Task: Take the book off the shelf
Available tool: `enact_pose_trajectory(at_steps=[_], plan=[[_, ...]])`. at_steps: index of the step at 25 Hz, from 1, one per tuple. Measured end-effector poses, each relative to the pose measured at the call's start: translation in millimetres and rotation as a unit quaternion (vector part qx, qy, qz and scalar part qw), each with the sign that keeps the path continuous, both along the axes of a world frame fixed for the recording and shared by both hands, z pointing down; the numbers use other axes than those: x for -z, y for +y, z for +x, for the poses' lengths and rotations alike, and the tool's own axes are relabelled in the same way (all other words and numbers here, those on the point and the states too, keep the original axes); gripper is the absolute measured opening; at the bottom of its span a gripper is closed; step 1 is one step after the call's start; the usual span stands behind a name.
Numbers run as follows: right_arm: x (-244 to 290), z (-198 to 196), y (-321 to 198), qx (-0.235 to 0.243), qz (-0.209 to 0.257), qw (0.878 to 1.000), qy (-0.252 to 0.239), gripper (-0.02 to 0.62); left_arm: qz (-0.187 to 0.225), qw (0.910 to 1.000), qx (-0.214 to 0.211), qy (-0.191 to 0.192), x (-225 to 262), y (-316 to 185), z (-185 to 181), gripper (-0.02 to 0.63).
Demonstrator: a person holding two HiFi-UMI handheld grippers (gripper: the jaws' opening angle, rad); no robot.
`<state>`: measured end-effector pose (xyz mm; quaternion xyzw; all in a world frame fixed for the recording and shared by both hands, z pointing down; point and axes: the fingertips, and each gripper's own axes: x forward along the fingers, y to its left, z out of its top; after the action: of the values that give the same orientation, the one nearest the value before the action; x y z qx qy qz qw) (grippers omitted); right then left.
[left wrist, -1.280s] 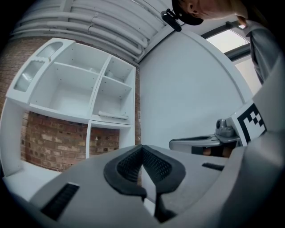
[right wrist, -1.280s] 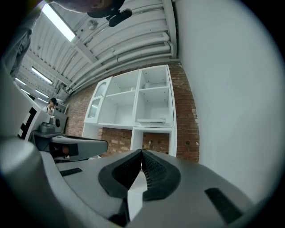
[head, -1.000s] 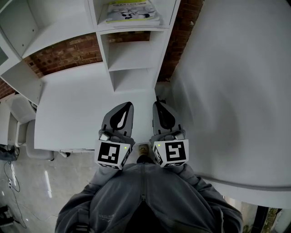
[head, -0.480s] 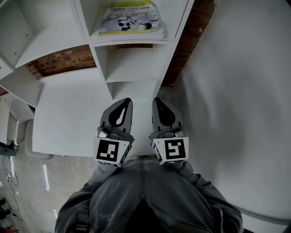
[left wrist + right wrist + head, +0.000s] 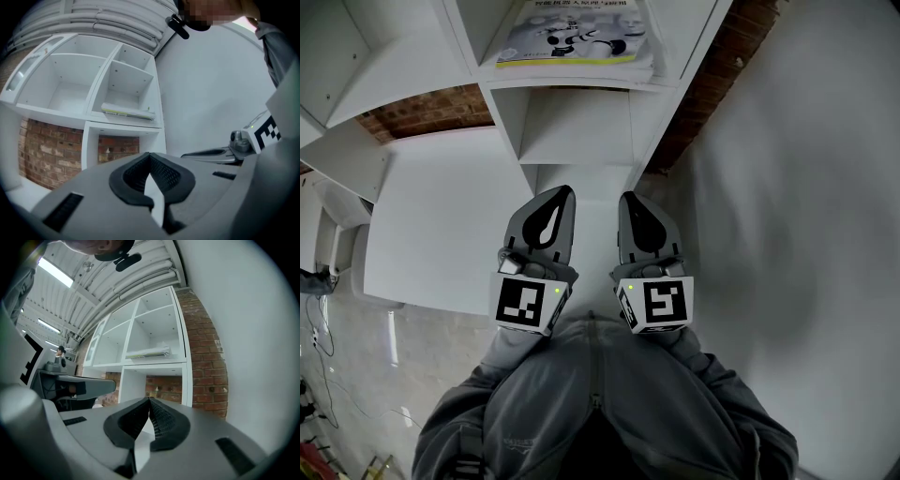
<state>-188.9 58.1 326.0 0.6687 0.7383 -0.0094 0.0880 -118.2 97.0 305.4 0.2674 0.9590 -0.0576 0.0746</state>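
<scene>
While apart from the book (image 5: 572, 33), left claw (image 5: 566, 190) and right claw (image 5: 626, 197) closed, empty.

A thin book (image 5: 572, 33) with a pale illustrated cover and yellow-green trim lies flat in a compartment of the white shelf (image 5: 581, 86), at 12 o'clock in the head view. Its front edge sits close to the compartment's lip, and its spine runs toward 9 o'clock.

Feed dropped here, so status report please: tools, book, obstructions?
Left tool shut, empty. Right tool shut, empty. Book lying flat on shelf, untouched. Nothing between tools and book.
</scene>
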Motion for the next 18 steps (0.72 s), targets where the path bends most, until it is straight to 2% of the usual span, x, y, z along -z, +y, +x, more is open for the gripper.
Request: enact_pose_trajectory(at_steps=[5, 18], plan=[[9.2, 3.2, -1.4, 0.002, -0.009, 1.000, -0.009, 0.026, -0.008, 0.9999, -0.002, -0.008, 9.3, -0.1, 1.6, 0.005], [65.2, 6.0, 10.5, -0.024, -0.065, 0.997, -0.039, 0.026, -0.069, 0.9974, -0.021, -0.002, 53.8, 17.0, 5.5, 0.005]])
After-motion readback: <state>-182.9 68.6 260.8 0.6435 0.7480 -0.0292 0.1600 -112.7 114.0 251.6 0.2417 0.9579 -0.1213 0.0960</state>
